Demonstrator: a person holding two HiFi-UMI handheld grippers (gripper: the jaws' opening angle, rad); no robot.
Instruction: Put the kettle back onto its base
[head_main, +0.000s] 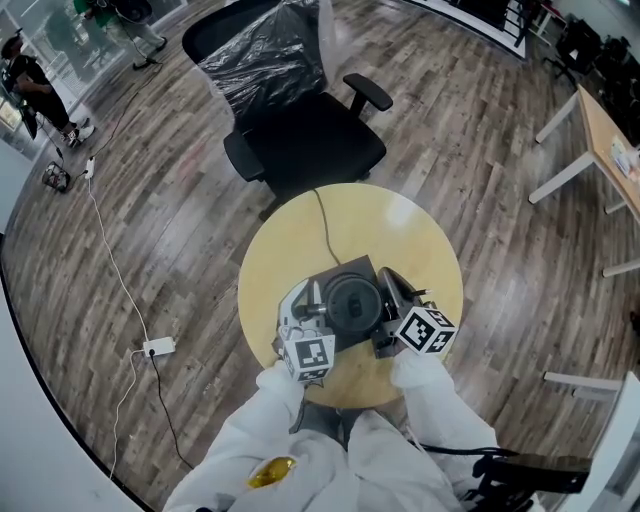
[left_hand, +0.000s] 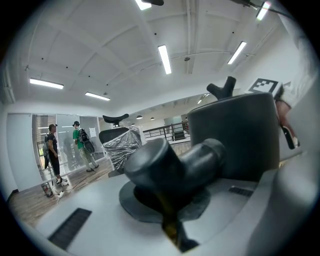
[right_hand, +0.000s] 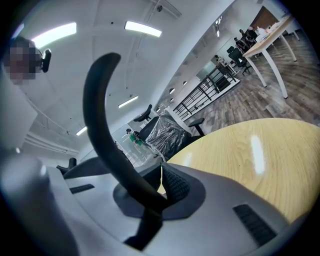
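A black kettle hangs low over the round yellow table, seen from above between my two grippers. My left gripper is shut on a stubby black part that juts from the kettle body. My right gripper is shut on the kettle's thin curved handle. A dark flat base with a black cord shows just under the kettle. Whether the kettle touches the base cannot be told.
A black office chair with plastic wrap over its back stands just beyond the table. A white power strip and cable lie on the wood floor at left. A desk stands at right. People stand at the far left.
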